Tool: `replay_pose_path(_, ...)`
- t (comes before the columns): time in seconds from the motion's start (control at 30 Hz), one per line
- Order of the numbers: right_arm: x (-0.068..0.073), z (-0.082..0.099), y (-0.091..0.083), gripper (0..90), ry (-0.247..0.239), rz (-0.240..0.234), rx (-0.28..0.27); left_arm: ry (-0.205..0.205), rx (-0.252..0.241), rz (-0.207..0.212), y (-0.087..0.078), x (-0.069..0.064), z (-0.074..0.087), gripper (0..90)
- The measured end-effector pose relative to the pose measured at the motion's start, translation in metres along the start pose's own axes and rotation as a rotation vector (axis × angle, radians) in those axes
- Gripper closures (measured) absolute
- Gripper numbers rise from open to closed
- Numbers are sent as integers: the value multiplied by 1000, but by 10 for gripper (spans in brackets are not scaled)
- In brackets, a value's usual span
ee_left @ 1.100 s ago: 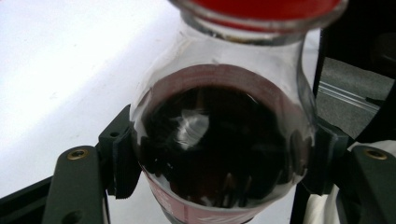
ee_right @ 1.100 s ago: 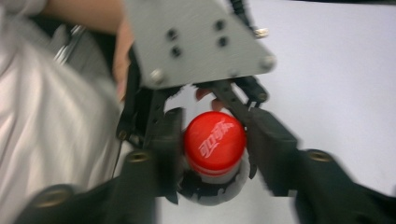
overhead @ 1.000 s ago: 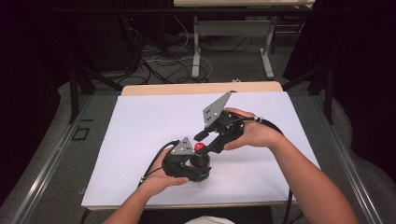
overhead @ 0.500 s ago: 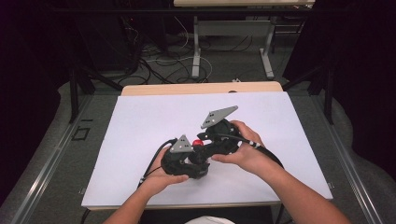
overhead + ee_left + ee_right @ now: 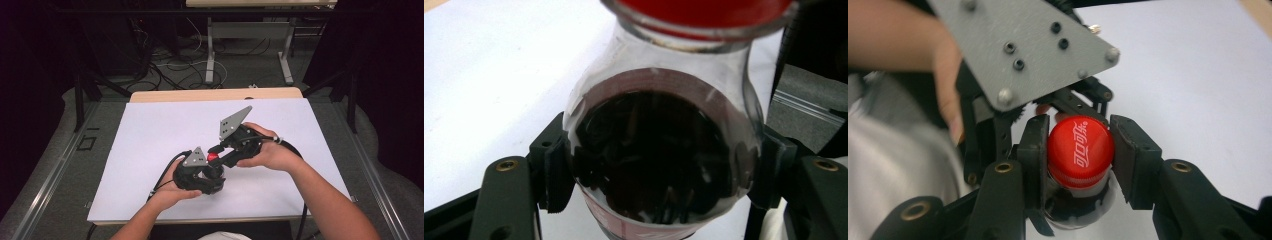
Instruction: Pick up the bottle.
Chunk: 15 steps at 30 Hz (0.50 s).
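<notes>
My left gripper (image 5: 204, 175) is shut on the body of a clear cola bottle (image 5: 659, 160) with dark liquid, its pads pressing both sides. The bottle's red cap (image 5: 1080, 150) carries white lettering and faces the right gripper view. My right gripper (image 5: 216, 155) reaches in from the right. Its jaws have just been closing and now stand against both sides of the cap, shut on it. In the high view the cap (image 5: 213, 157) is a small red spot between the two grippers. A grey three-cornered plate (image 5: 234, 122) rises from the right gripper.
A white sheet (image 5: 150, 130) covers the wooden table (image 5: 215, 95), and both hands work near its front middle. Behind the table, on the floor, lie cables (image 5: 170, 65) beside the legs of another table (image 5: 210, 55). Dark frame bars (image 5: 80, 95) stand at the left.
The right gripper has shifted slightly down toward the left gripper and drawn its jaws in on the red cap. The left gripper and the bottle have stayed put.
</notes>
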State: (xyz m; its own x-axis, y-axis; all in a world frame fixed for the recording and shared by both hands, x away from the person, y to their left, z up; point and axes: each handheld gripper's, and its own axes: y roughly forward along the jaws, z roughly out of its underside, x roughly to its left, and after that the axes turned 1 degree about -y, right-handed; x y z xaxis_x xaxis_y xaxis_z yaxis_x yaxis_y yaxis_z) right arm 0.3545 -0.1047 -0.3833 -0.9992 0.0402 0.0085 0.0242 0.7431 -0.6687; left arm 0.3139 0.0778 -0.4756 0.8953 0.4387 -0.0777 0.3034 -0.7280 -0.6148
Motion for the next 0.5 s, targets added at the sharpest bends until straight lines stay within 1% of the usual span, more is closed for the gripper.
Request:
replay_pose_path(0.03,-4,1,0,608,-39,-33,-9,5,-3,1,0,0,0,300)
replay_pose_path(0.07,-6,2,-1,606,-56,-58,-11,4,-4,6,1,0,0,299)
replay_pose_path(0.1,-8,2,0,603,-105,-76,-18,9,-6,6,1,0,0,299)
replay_pose_path(0.13,-8,2,0,600,-114,-73,-16,8,-10,2,1,0,-1,299)
replay_pose_path(0.17,-8,2,0,576,-105,-71,-16,0,-19,-4,2,0,0,299)
replay_pose_path(0.2,-7,2,0,515,-87,-52,-14,0,-19,-4,2,0,0,299)
replay_pose_path(0.23,-5,1,0,469,-57,-38,-22,-2,-12,-2,1,2,0,299)
replay_pose_path(0.27,-3,1,0,454,-33,-22,-29,-10,-14,-6,1,2,0,299)
replay_pose_path(0.3,0,0,0,446,-4,21,-29,-18,-11,-8,-1,3,0,299)
replay_pose_path(0.33,3,-1,0,445,44,41,-22,-18,-11,-8,-1,3,0,299)
replay_pose_path(0.37,6,-2,1,440,91,76,-30,-24,-10,-6,-1,4,0,299)
replay_pose_path(0.4,9,-3,0,440,105,111,-21,-16,-9,-11,-1,5,-1,299)
replay_pose_path(0.43,13,-4,1,440,134,139,-22,-31,-29,-22,0,4,0,299)
replay_pose_path(0.47,16,-5,2,440,175,170,-31,-31,-29,-22,0,4,0,299)
replay_pose_path(0.5,19,-6,3,447,196,217,-24,-34,-27,-21,0,5,0,299)
